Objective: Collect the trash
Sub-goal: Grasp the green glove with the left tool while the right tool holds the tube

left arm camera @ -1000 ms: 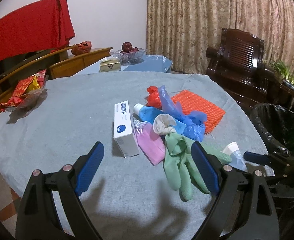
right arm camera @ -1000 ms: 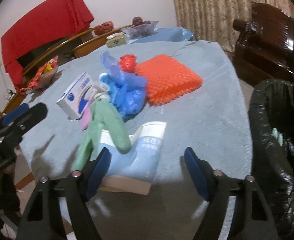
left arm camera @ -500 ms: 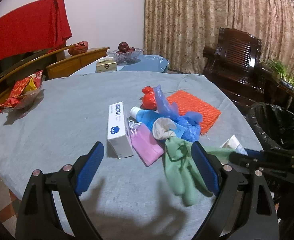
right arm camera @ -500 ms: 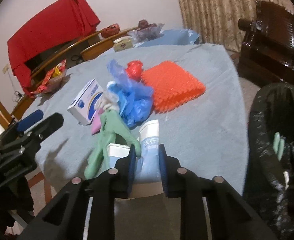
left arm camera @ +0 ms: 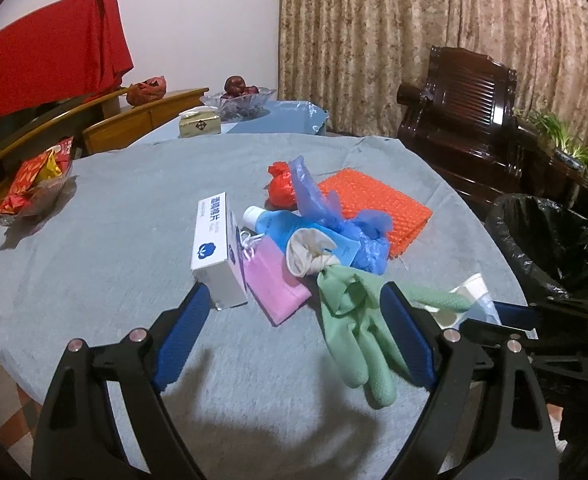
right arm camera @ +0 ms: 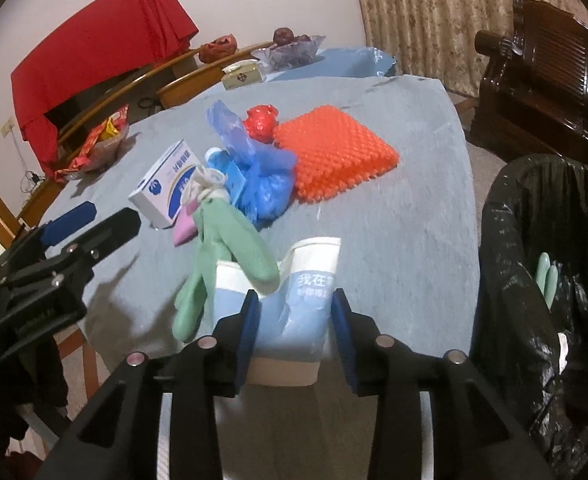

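My right gripper [right arm camera: 296, 320] is shut on a crushed blue and white paper cup [right arm camera: 294, 312] at the near edge of the grey table [right arm camera: 406, 200]. A green rubber glove [right arm camera: 229, 256] lies partly over the cup. The cup also shows in the left wrist view [left arm camera: 472, 296], right of the glove [left arm camera: 358, 328]. My left gripper [left arm camera: 294, 332] is open and empty, above the table just short of the white box [left arm camera: 213, 248] and pink pouch [left arm camera: 271, 276]. The black trash bag [right arm camera: 542, 280] stands right of the table with a green glove [right arm camera: 546, 276] inside.
More trash lies mid-table: a blue plastic bag [left arm camera: 346, 224], a blue tube [left arm camera: 277, 224], a red bag [left arm camera: 281, 184], an orange foam mesh [left arm camera: 374, 208]. A snack bowl [left arm camera: 29, 188] sits far left. A dark wooden chair [left arm camera: 470, 112] stands behind the bin.
My right gripper closed on the paper cup and has lifted it slightly with the glove draped on it. My left gripper stayed open and shifted little.
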Motion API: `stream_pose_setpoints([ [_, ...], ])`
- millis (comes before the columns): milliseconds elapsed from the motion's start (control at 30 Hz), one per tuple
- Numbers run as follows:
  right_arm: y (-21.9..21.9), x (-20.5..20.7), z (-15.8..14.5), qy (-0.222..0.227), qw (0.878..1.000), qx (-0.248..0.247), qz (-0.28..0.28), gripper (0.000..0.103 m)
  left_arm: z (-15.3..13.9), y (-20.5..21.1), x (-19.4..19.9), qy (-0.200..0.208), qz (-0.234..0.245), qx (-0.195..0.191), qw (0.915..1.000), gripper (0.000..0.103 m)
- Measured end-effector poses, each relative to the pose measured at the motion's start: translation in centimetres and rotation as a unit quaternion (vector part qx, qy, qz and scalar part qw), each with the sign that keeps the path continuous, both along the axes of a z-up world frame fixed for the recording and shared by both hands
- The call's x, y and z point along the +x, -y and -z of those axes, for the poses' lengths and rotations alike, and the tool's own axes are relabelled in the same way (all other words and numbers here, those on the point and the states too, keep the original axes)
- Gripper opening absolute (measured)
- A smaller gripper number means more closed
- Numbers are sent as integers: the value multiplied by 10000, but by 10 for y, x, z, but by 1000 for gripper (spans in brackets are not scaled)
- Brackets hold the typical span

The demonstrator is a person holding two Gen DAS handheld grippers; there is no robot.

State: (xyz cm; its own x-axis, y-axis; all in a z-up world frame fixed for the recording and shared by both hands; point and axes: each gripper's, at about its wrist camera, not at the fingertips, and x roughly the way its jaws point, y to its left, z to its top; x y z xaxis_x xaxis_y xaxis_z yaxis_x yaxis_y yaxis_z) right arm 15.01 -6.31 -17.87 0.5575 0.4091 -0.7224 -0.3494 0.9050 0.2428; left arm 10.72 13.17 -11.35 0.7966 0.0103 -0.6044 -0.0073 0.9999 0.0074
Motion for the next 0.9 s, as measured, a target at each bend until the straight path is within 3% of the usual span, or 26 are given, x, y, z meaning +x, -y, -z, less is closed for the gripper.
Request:
stream_pose_setpoints([
  [67,2,-1,0,-10,10000,9,-21,38,1,1,0,-24,-10,-3,10000,84],
  [133,1,-3,-3,77,9999,-72,-79,24,1,2,0,-28,7,-1,10000,84],
  [200,2,-4,-10,192,9998,-68,-65,20,1,4,0,-19,40,10,10000,84],
  [433,22,-1,-34,574,9974,-130,416,18,3,9,3,-66,141,-41,9999,81],
  [667,35,8,-39,714,9937,-236,832,18,10,22,14,-130,253,-61,9996,77],
  [767,38,11,-41,769,9930,-179,877,18,18,30,22,-239,313,-86,9992,72],
  [900,38,14,-39,735,9935,-193,852,18,33,39,37,-511,403,-126,9978,58],
])
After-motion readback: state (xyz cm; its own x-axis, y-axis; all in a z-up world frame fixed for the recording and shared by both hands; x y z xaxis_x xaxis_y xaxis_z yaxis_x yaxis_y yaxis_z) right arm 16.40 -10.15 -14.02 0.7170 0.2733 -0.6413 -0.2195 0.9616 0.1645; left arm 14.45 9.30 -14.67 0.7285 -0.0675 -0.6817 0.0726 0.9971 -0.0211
